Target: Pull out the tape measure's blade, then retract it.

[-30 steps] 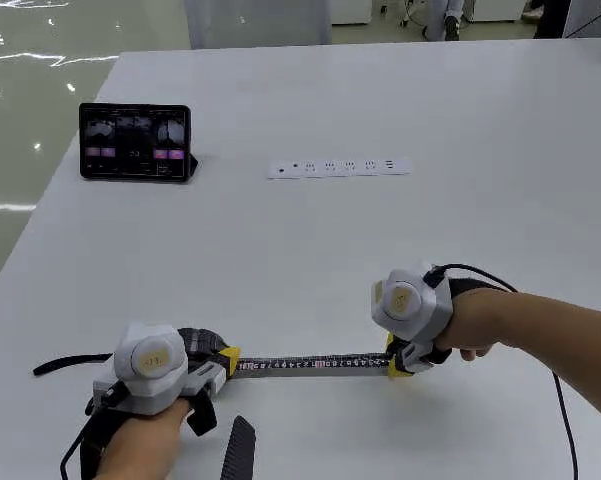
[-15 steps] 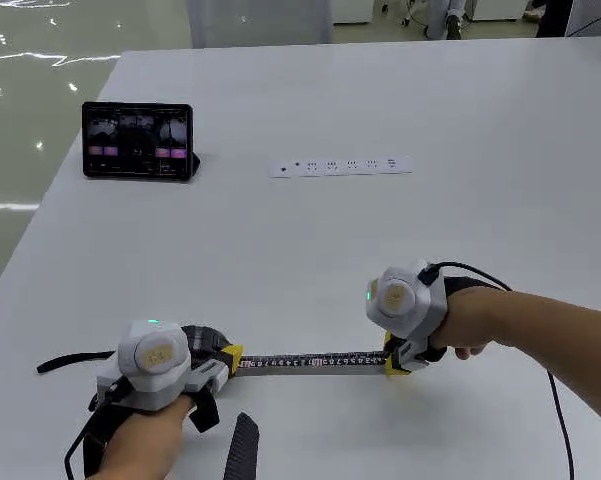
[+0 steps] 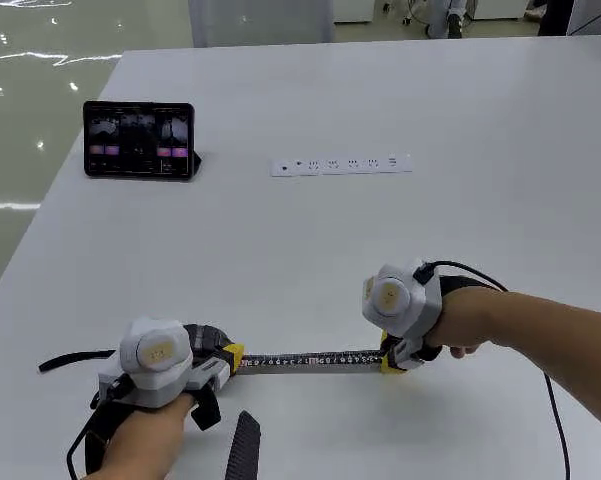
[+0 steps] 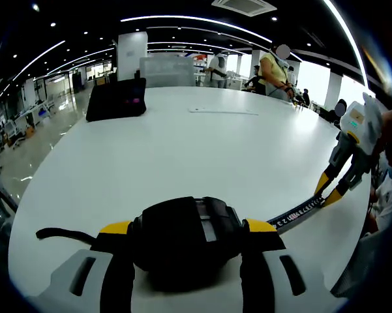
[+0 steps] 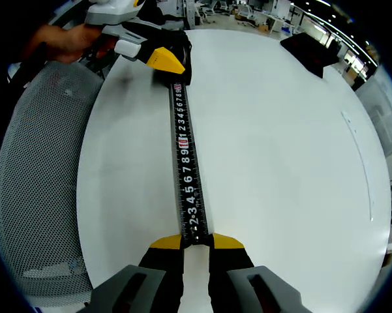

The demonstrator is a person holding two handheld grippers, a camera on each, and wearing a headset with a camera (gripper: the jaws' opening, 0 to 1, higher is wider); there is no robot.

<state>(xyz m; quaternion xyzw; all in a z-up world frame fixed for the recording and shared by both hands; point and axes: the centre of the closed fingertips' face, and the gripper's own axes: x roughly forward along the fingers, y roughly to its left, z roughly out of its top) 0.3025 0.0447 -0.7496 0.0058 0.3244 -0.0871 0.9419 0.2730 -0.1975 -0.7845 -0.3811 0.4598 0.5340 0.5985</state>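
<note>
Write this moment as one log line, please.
left gripper: shut on tape measure case | right gripper: shut on blade | blade: pulled out, flat along white table

The left gripper (image 3: 225, 362) hides much of the tape measure's case (image 3: 202, 338).
</note>
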